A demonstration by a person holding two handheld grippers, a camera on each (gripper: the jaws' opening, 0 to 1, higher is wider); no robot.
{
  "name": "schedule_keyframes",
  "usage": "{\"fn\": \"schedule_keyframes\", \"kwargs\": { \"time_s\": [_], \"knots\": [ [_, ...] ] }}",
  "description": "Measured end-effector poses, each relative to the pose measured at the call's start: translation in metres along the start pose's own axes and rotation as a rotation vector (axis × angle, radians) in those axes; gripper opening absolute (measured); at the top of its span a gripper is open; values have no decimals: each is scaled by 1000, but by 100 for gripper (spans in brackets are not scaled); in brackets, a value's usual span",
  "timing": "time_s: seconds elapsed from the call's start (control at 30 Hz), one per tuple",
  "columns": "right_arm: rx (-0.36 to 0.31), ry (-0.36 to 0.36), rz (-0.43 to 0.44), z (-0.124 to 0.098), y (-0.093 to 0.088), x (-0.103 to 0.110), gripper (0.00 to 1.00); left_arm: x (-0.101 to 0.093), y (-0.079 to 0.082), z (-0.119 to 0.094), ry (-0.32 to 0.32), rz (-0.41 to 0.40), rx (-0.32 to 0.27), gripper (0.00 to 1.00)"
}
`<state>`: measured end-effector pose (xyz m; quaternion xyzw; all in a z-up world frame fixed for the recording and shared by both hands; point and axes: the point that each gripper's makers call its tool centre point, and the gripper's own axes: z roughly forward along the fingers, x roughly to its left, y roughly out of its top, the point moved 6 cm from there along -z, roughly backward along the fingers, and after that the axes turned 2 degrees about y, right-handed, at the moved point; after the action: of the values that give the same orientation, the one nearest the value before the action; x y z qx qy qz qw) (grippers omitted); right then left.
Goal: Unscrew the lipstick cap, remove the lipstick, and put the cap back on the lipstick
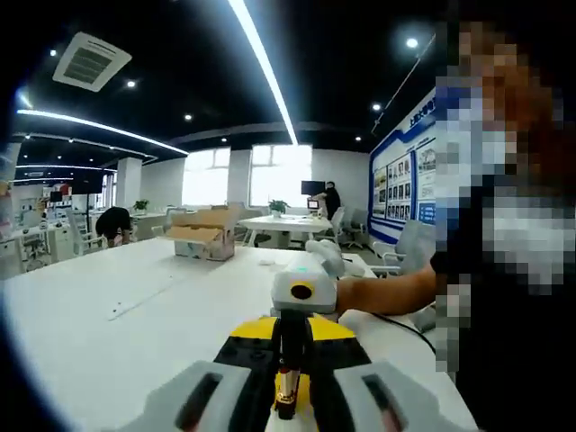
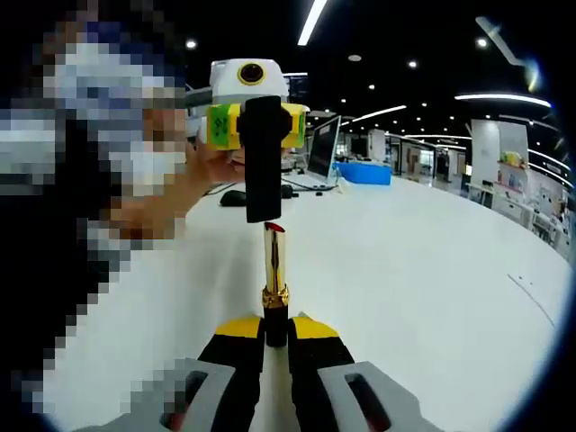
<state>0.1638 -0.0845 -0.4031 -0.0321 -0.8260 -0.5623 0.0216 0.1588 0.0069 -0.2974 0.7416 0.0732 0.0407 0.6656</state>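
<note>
In the right gripper view, the right hand-held gripper (image 2: 276, 335) pinches the base of the lipstick (image 2: 274, 270), which stands up above the white desk (image 2: 423, 270) with its gold tube and a red tip showing. Just beyond the tip hangs the black cap (image 2: 263, 157), clamped in the left hand-held gripper (image 2: 255, 126), apart from the lipstick. In the left gripper view the left hand-held gripper (image 1: 290, 360) is pressed onto the cap (image 1: 290, 351), with the right hand-held gripper (image 1: 304, 292) facing it. A cardboard box (image 1: 202, 232) sits toward the desk's far edge
</note>
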Motion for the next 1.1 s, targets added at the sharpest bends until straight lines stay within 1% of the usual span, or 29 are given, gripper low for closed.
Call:
{"fn": "schedule_keyframes", "kwargs": {
  "time_s": [0.13, 0.23, 0.6, 1.1],
  "knots": [
    [0, 1, 0, 0, 0, 1, 10, -1, 0, 0, -1, 3, 3, 13],
    [1, 0, -2, 0, 0, 2, 10, 2, -1, -2, 12, 8, 7, 13],
    [-2, 1, 2, 0, 0, 3, 10, 3, 1, -4, 19, -4, -11, 13],
    [-1, 1, 0, 1, 0, 10, 10, 7, -6, -1, 27, -11, 14, 13]
  ]
}}
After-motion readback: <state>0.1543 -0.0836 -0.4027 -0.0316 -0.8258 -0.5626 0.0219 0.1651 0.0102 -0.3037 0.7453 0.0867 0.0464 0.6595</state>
